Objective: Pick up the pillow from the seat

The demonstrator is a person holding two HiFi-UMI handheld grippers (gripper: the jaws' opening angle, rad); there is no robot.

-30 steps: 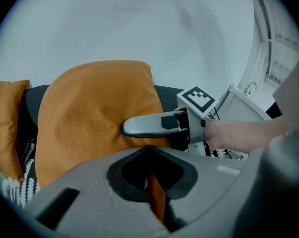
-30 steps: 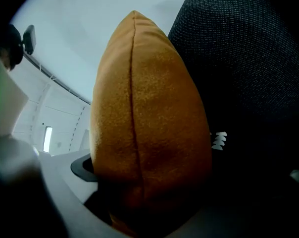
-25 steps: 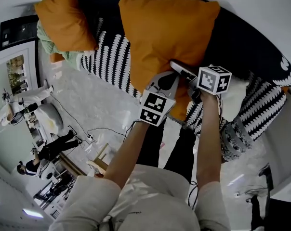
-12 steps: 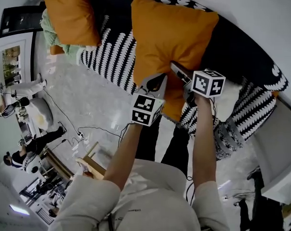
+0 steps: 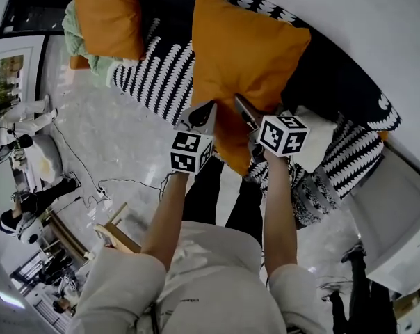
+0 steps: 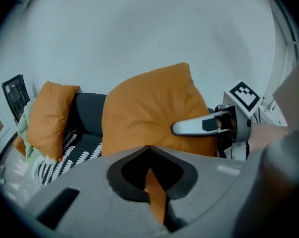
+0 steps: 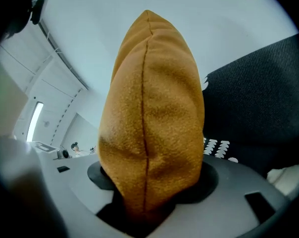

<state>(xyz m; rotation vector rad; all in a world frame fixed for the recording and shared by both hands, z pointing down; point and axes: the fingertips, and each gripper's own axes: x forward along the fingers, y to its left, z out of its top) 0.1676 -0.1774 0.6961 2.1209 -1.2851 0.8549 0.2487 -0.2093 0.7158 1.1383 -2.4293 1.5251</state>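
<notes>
2 grips on orange pillow (image 5: pixel 246 54) edge, left claw (image 5: pixel 205 111) pinching fabric, right claw (image 5: pixel 245 113) closing round seam

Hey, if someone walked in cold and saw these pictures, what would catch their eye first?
The big orange pillow in the middle stands out first. It is pinched at its lower edge by the left gripper, while the jaws of the right gripper are closing around its thick corner. Behind it lies a sofa cover in bold black-and-white print, with a second orange pillow at the upper left.
</notes>
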